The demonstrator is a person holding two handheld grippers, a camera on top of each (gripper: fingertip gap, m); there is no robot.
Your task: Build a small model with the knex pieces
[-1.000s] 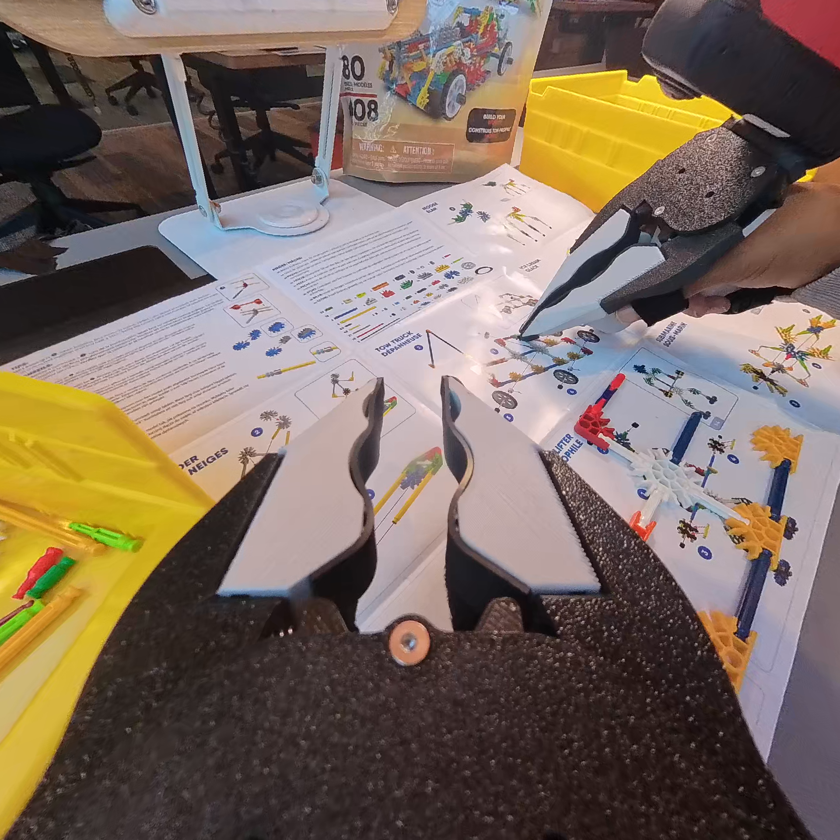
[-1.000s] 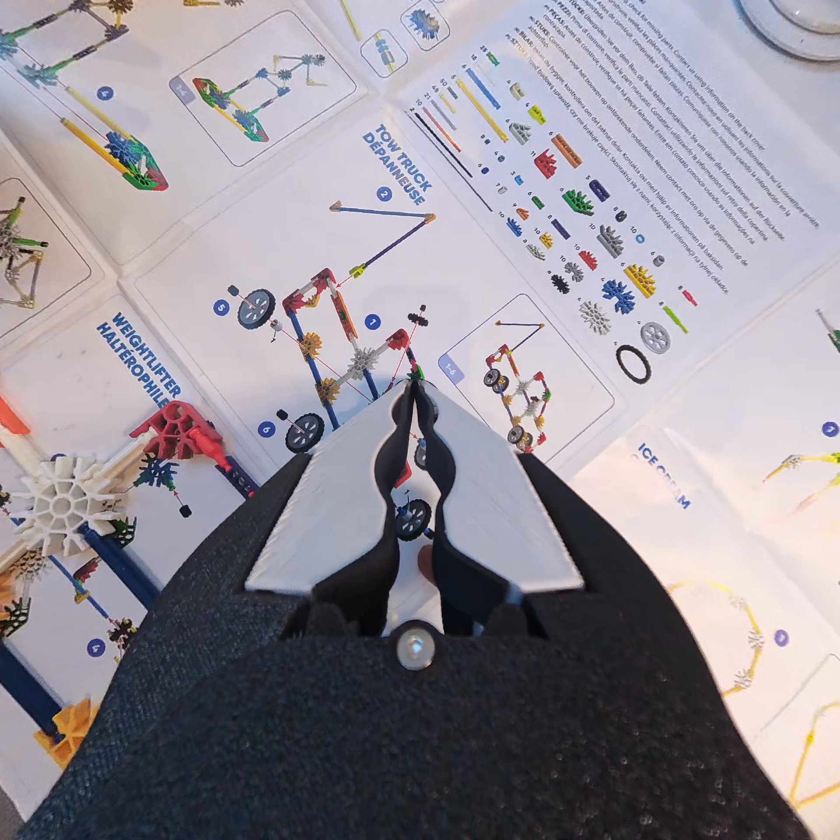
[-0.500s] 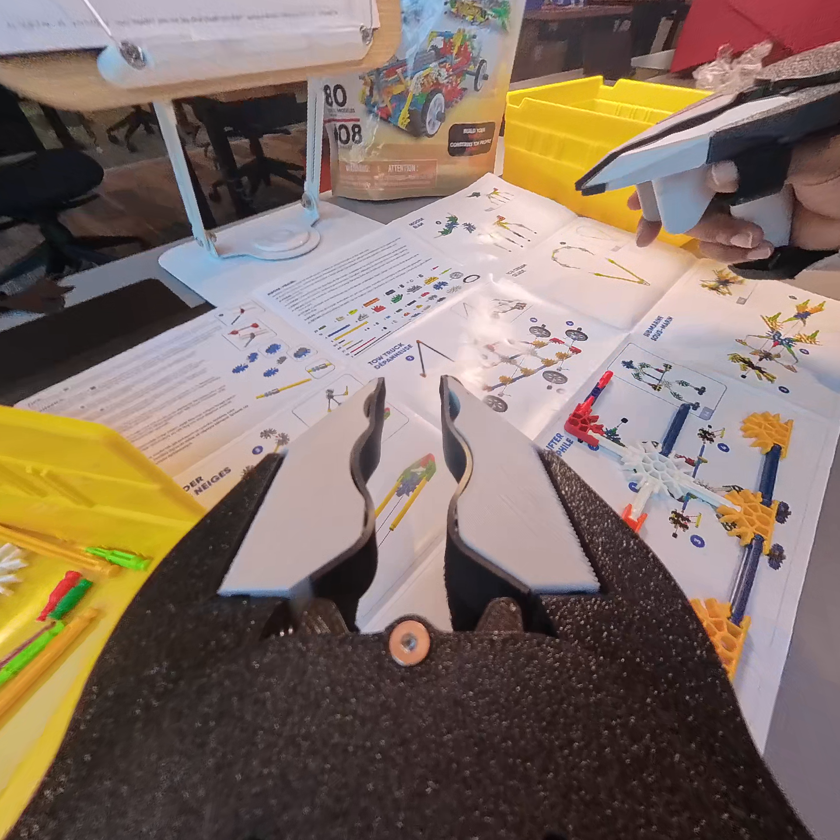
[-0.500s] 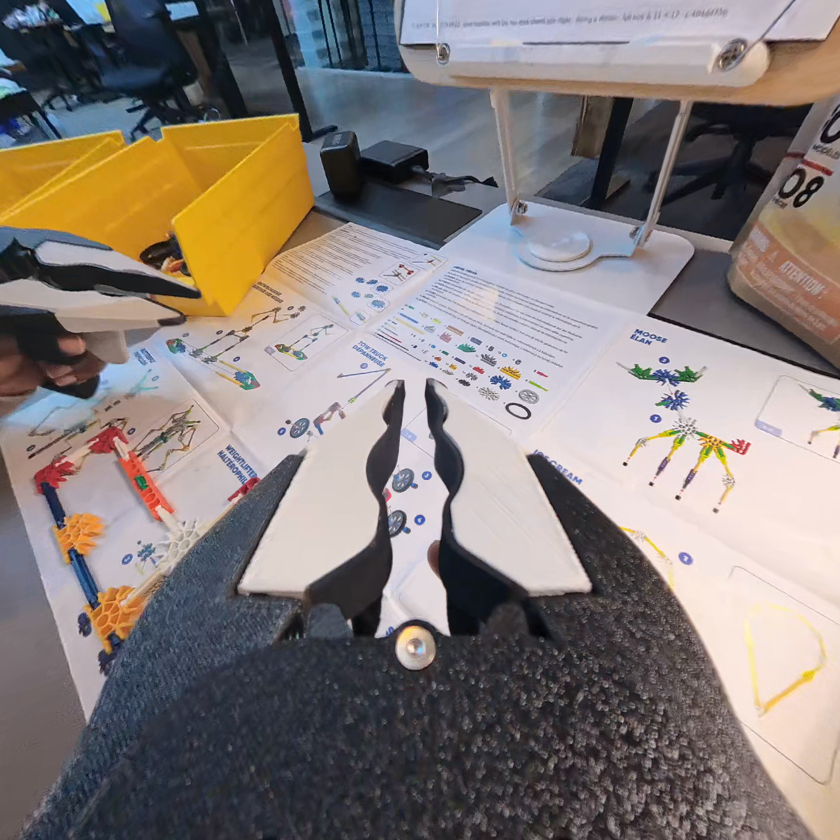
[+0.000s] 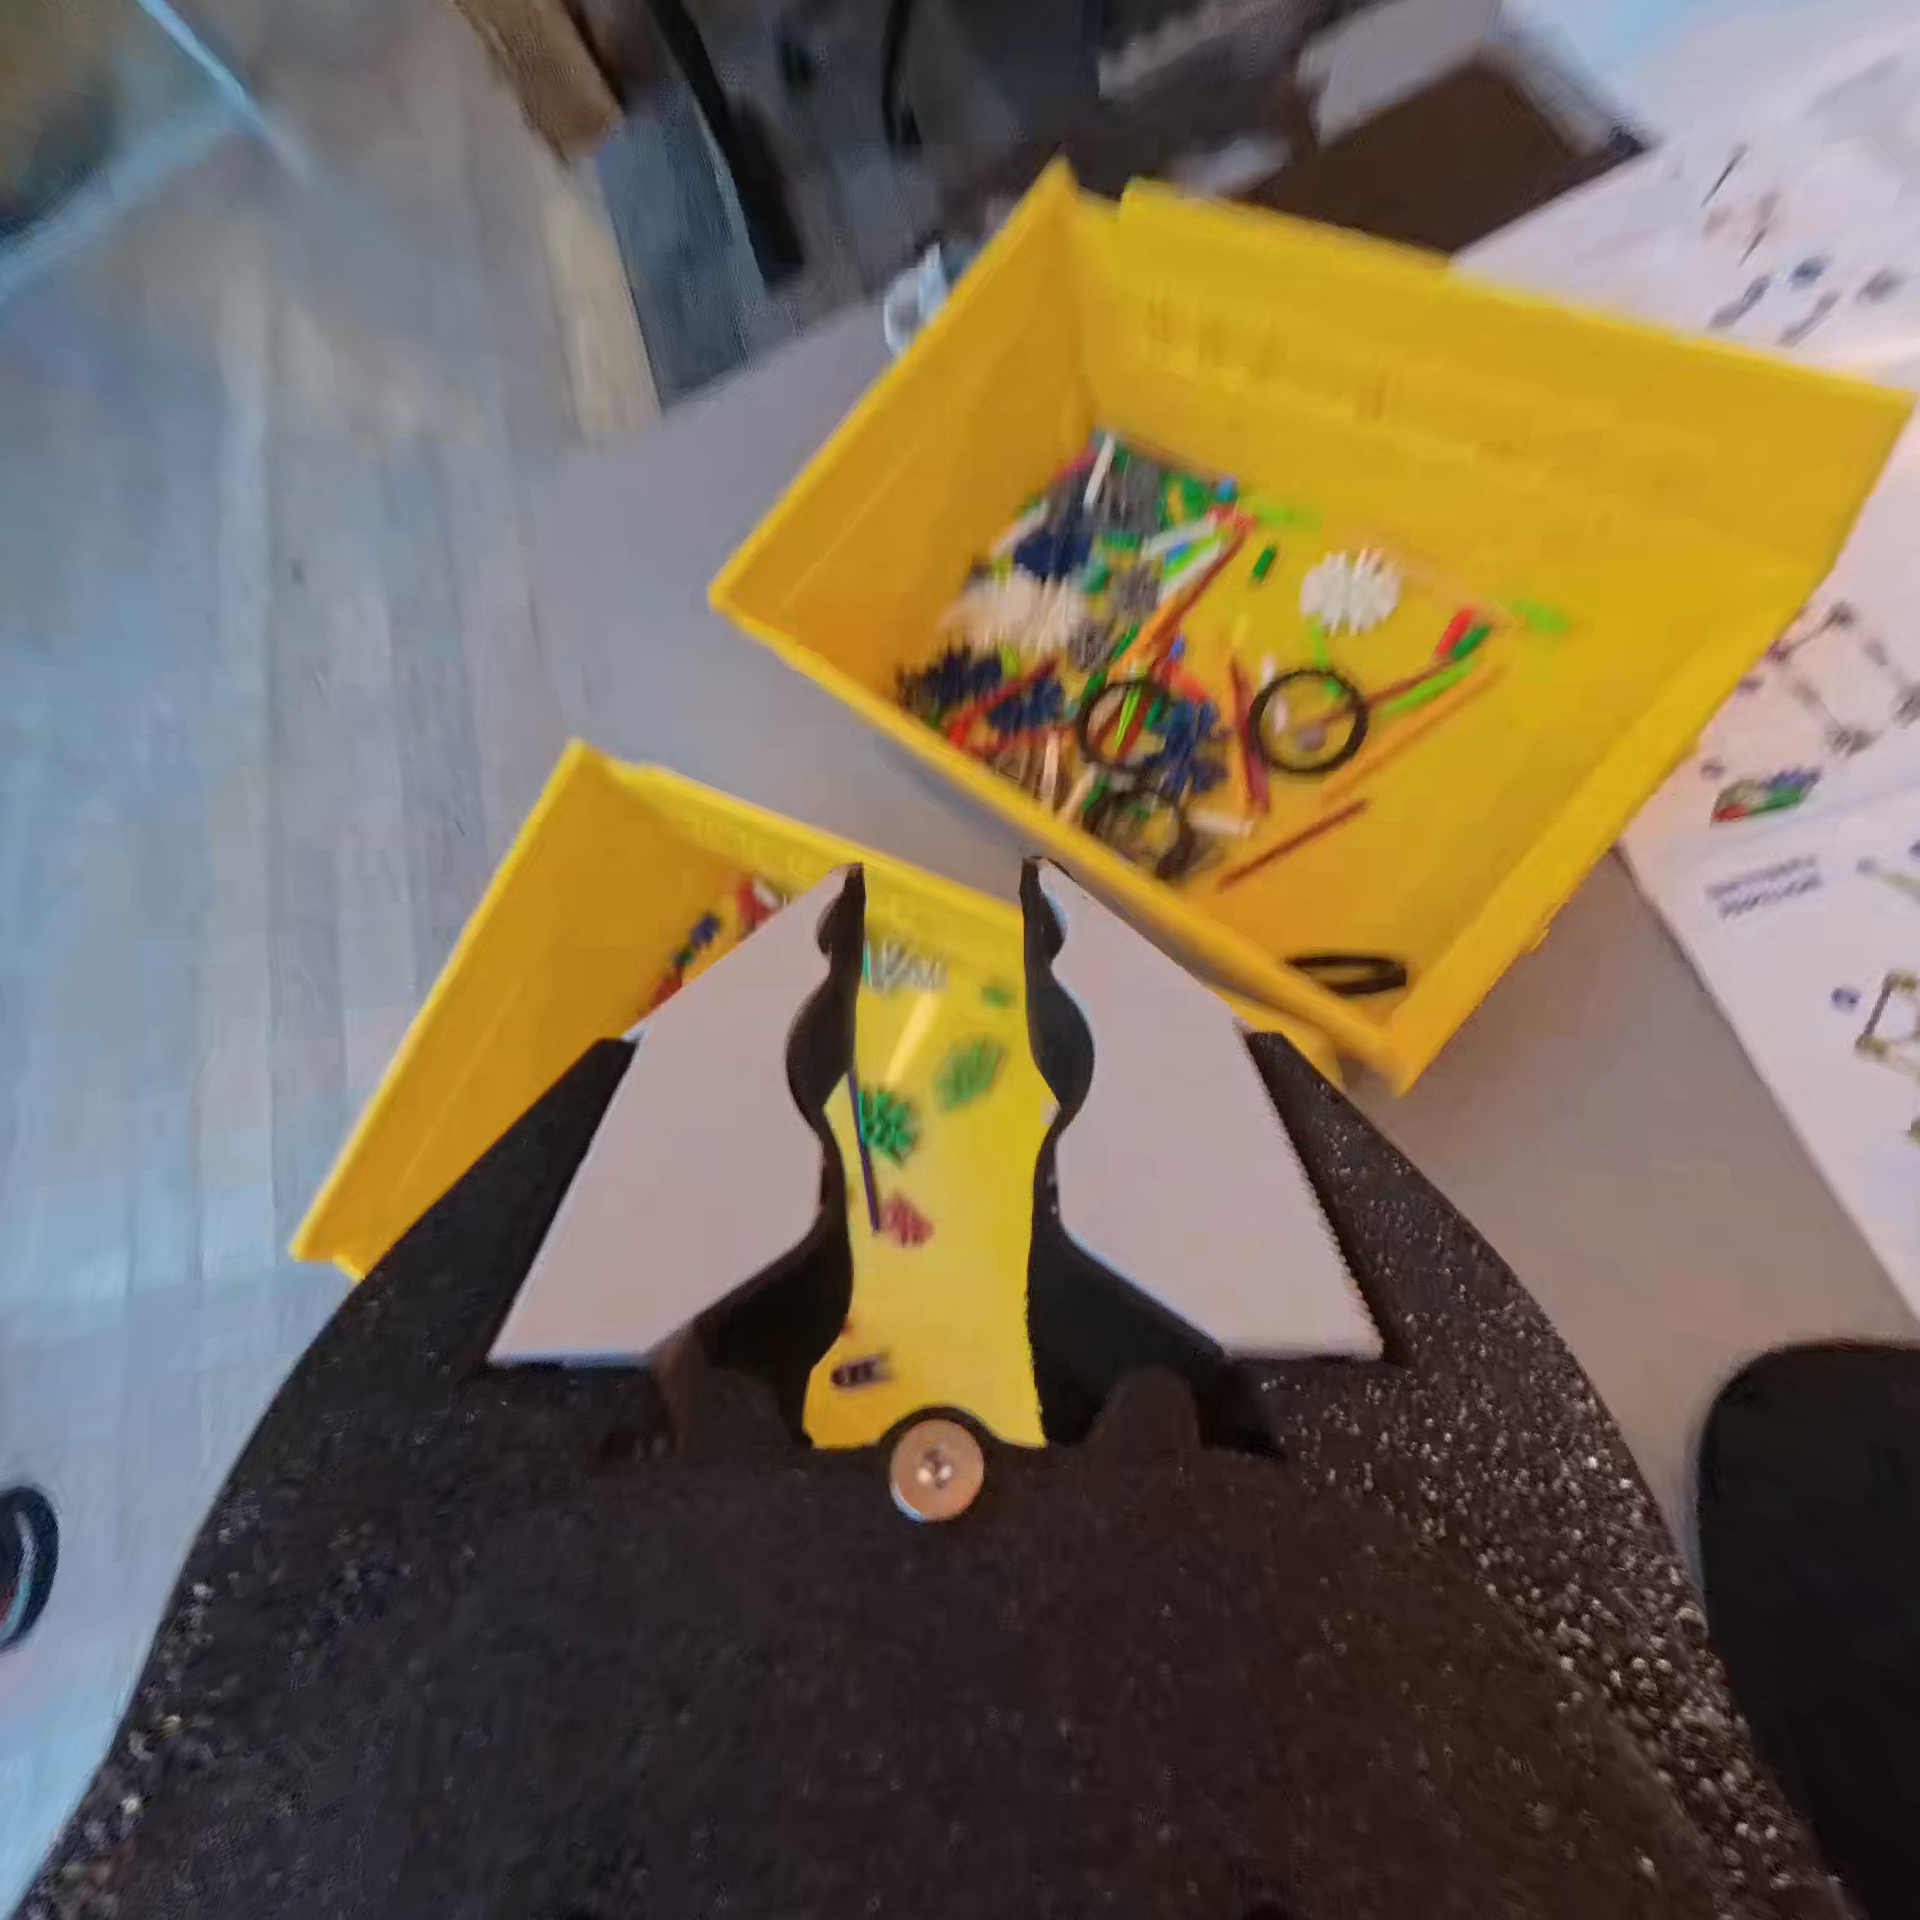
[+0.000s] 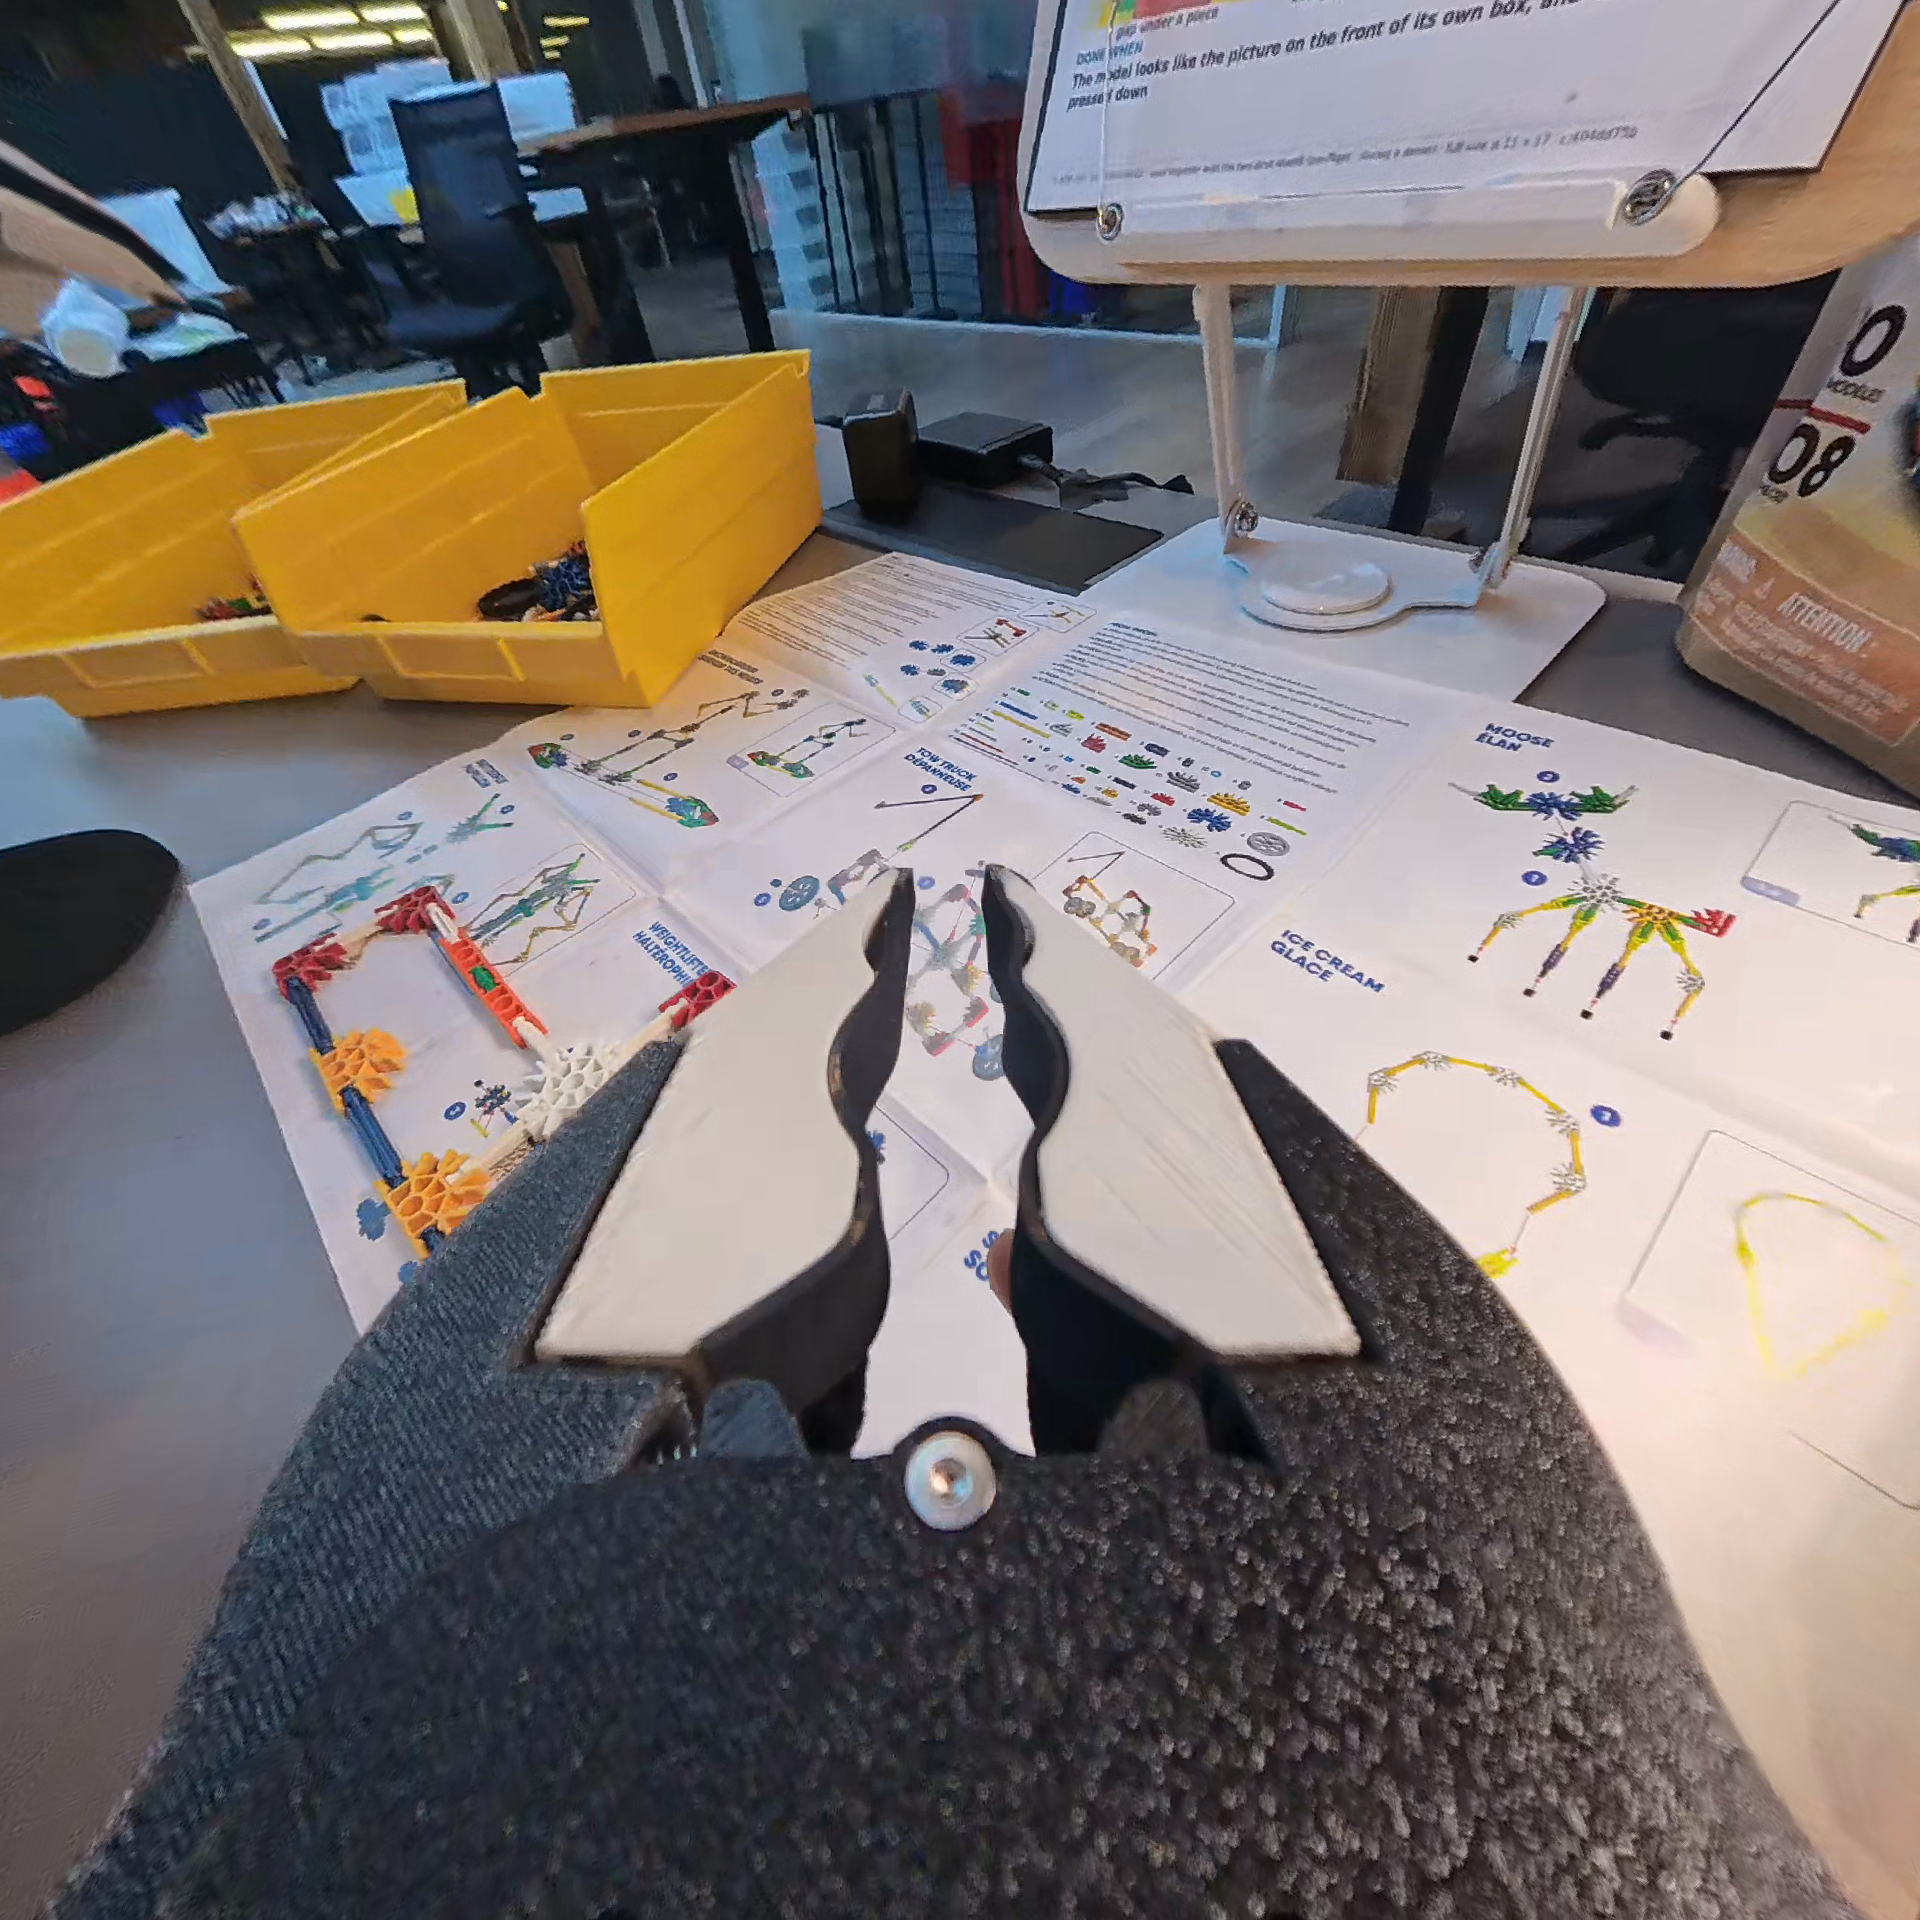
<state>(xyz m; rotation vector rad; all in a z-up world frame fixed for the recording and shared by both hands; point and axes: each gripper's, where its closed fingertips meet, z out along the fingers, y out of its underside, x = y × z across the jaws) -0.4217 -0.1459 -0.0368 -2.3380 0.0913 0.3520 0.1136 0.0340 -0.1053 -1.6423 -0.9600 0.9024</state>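
Note:
My left gripper (image 5: 943,878) is open and empty, held above the nearer yellow bin (image 5: 520,997) with green and red toy pieces (image 5: 888,1122) in it. A second yellow bin (image 5: 1403,416) behind it holds several rods, connectors and black rings (image 5: 1307,719). This view is blurred by motion. My right gripper (image 6: 948,883) is slightly open and empty, above the printed instruction sheet (image 6: 1351,935). A partly built toy frame (image 6: 416,1018) of red, orange, blue and white pieces lies on the sheet to its left. Both bins show in the right wrist view (image 6: 436,520).
A document stand (image 6: 1382,582) on a white base holds a printed page at the back. A cardboard toy package (image 6: 1818,582) stands at the right. A black power adapter (image 6: 977,447) and a dark pad lie behind the sheet. A dark rounded object (image 6: 73,914) sits at the left edge. The left gripper's tips are roughly 55 centimetres from the right gripper's.
My left gripper has swung left from over the sheet to above the yellow bins and opened wider. My right gripper has lifted off the sheet, levelled out and opened a little.

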